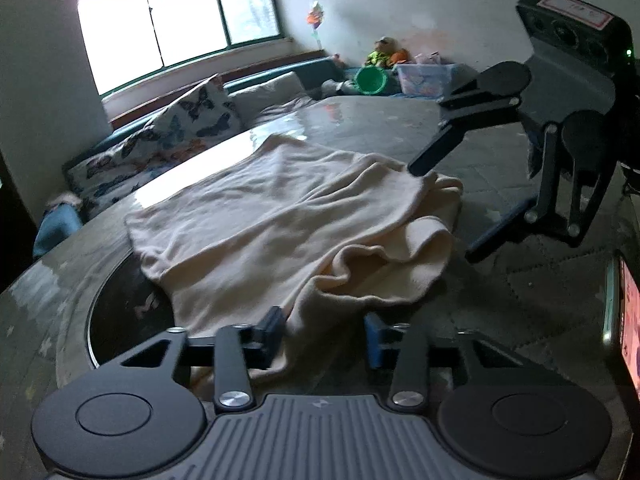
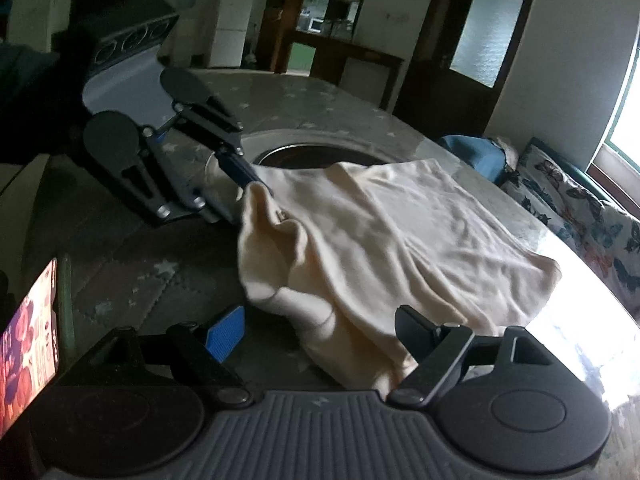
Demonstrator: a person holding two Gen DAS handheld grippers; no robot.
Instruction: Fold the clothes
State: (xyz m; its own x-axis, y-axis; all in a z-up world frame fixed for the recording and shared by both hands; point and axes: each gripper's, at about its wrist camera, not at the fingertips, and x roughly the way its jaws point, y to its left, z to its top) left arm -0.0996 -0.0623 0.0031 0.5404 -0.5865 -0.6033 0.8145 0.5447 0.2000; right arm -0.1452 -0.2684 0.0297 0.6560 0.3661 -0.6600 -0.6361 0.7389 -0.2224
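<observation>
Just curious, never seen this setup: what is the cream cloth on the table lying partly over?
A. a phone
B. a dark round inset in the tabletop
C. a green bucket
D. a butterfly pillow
B: the cloth covers part of the dark round inset in the table.

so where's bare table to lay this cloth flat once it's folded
Bare tabletop lies between the cream garment and the lit phone. More runs beyond the garment toward the toy bin. The dark round inset is partly covered by cloth. It is crowded where the left gripper and right gripper straddle the garment's edges.
</observation>
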